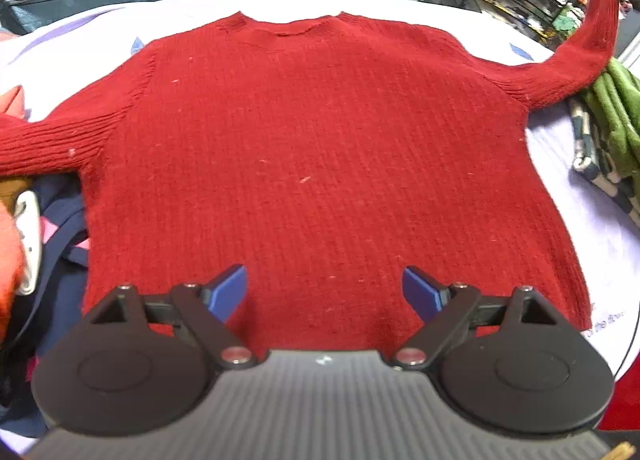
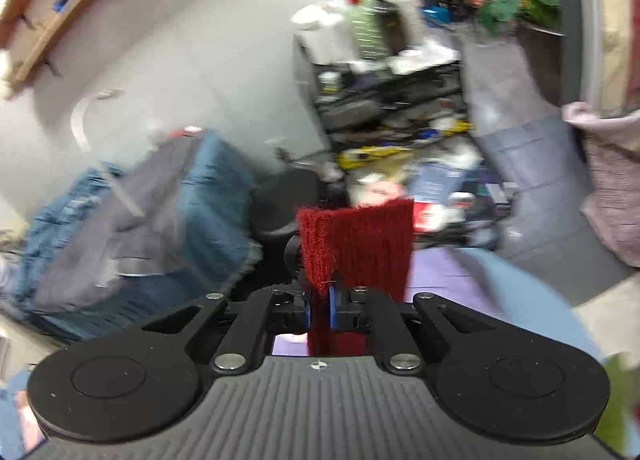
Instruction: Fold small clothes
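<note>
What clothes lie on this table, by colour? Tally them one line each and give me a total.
Red sweater: 1
Green garment: 1
Navy garment: 1
Orange garment: 1 (its patches at the left edge counted as one)
Teal-and-white checked cloth: 1
Total: 5

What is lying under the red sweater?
The red sweater lies on a white cloth-covered table. Its left sleeve overlaps dark navy clothing. What lies beneath its middle is covered.
</note>
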`<state>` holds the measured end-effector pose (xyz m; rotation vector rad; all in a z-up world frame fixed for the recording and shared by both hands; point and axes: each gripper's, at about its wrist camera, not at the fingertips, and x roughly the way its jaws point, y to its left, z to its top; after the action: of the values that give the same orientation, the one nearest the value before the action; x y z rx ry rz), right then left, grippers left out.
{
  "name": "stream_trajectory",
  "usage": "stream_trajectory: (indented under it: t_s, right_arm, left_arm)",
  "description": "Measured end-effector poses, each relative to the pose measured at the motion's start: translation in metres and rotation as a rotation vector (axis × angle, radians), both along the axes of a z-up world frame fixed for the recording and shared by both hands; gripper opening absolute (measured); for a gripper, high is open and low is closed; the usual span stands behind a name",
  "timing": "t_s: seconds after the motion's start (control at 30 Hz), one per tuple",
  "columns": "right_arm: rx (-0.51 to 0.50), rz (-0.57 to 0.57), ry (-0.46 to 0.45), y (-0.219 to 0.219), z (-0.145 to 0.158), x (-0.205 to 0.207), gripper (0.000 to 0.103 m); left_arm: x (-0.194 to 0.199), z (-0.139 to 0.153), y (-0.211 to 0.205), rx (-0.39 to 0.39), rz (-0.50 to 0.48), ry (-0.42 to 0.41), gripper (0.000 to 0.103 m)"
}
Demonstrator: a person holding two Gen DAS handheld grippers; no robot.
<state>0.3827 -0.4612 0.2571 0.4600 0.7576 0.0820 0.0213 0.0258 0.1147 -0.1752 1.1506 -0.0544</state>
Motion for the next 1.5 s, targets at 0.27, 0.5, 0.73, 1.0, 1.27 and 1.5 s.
stream_trajectory:
  t_s: [0.27,0.5,0.73,1.0,1.27,1.5]
  right_arm:
    - [0.083,0.398,-0.085,0.195,-0.007,-0.031,0.016]
    - [0.105,0.615,-0.042,0.346,-0.058,-0.071,0.016]
    - [0.025,0.767,0.029,0.434,-0.107,-0.112,0.016]
    - [0.007,0.784,0.139,0.448,-0.146,-0.125,0.021]
    - [0.154,0.735,0.271,0.433,-0.164,-0.134,0.044]
    - [0.084,0.615,0.144,0.35,-0.133,-0.149,0.045]
  left_arm:
    - [-0.013,0.005,0.028,0.004,0.099,-0.014,0.087]
    - [-0.039,0.008,0.055,0.021,0.196,-0.01,0.089]
    - [-0.066,0.001,0.083,0.011,0.291,0.017,0.089]
    - [-0.07,-0.007,0.094,0.018,0.308,0.034,0.089]
    - [-0.058,0.002,0.095,0.041,0.313,-0.013,0.089]
    - [-0.016,0.008,0.083,0.075,0.237,-0.083,0.074]
